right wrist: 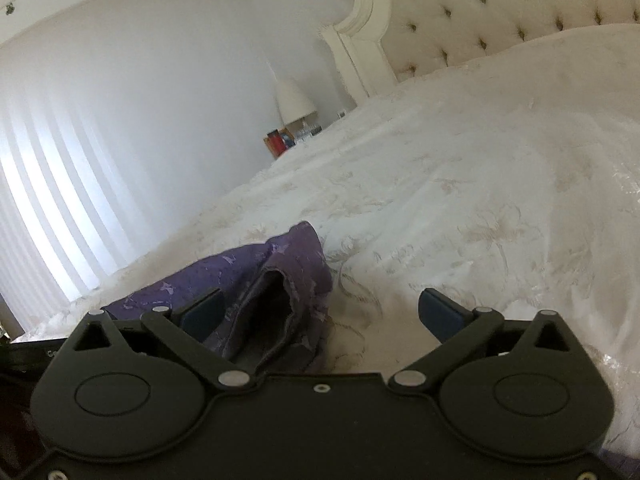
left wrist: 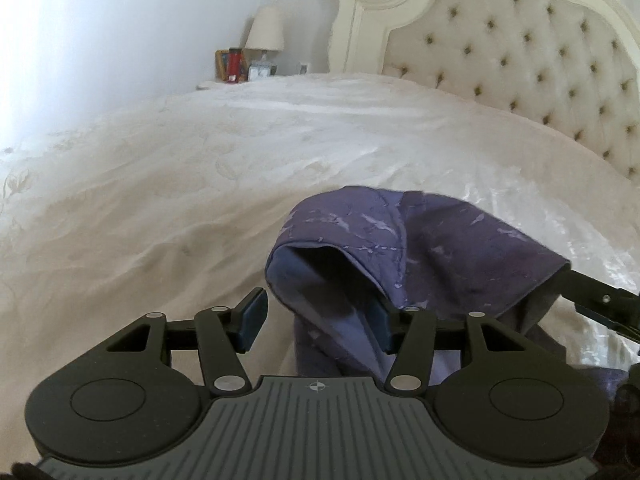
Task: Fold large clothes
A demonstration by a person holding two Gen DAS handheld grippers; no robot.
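Observation:
A purple garment with a pale marbled print lies bunched on the white bedspread. In the left wrist view a fold of it drapes over the right finger of my left gripper. Its left pad stands apart from the cloth, with bedspread showing in the gap. A black finger of my right gripper pokes out from under the cloth at the right. In the right wrist view my right gripper is wide open. The garment lies against its left finger, its dark opening facing me, and neither pad presses on it.
A tufted cream headboard rises behind the bed. Beyond the far corner a nightstand holds a lamp and a red item. Bright vertical blinds fill the left wall. The bedspread stretches away to the right.

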